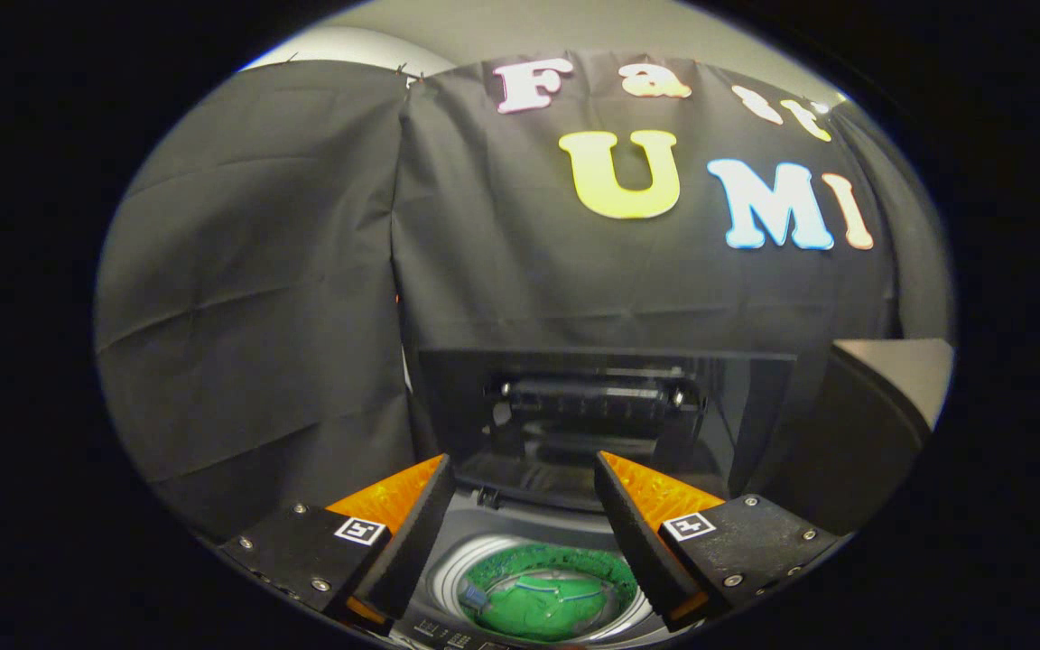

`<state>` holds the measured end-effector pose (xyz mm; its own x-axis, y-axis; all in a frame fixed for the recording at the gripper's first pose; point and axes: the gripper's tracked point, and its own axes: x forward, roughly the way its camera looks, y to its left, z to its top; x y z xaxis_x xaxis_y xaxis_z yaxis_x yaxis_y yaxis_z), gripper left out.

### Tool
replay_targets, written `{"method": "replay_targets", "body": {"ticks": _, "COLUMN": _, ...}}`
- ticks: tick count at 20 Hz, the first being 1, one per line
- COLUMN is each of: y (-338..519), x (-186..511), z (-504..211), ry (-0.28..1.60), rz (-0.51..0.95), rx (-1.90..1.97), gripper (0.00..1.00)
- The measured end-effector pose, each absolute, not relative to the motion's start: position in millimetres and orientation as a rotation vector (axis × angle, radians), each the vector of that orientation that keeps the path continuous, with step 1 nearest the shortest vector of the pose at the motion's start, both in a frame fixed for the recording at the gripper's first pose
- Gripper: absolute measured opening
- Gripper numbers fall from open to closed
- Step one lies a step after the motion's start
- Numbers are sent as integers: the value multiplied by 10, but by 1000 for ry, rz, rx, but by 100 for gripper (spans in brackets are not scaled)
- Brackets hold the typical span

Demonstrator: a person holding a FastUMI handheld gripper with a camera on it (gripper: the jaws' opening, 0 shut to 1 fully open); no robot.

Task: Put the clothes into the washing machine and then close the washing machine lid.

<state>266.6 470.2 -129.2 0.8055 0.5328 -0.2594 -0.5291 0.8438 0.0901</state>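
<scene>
My gripper point(524, 478) is open, with nothing between its fingers point(412, 533). Below and between the fingers lies the washing machine's round tub opening point(484, 555), and a green garment point(547, 596) sits inside the drum. The machine's dark lid point(601, 406) stands raised upright just beyond the fingertips, its glossy inner face reflecting the tub. The fingers hover above the tub and touch neither the garment nor the lid.
The booth's black cloth wall point(258, 289) hangs close behind and to the left of the machine. A pale surface with a dark rounded edge point(890, 379) stands to the right of the lid.
</scene>
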Motion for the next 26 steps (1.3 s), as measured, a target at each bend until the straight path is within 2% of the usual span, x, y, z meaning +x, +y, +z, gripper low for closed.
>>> {"method": "replay_targets", "body": {"ticks": 9, "y": 4880, "x": 3332, "z": -627, "ry": 178, "rz": 493, "rx": 47, "gripper": 96}}
{"method": "replay_targets", "body": {"ticks": 19, "y": 5044, "x": 4300, "z": -1046, "ry": 325, "rz": 370, "rx": 6, "gripper": 96}}
{"method": "replay_targets", "body": {"ticks": 23, "y": 4970, "x": 4448, "z": -1377, "ry": 433, "rz": 321, "rx": -19, "gripper": 96}}
{"method": "replay_targets", "body": {"ticks": 26, "y": 4973, "x": 4439, "z": -1374, "ry": 452, "rz": 326, "rx": -21, "gripper": 96}}
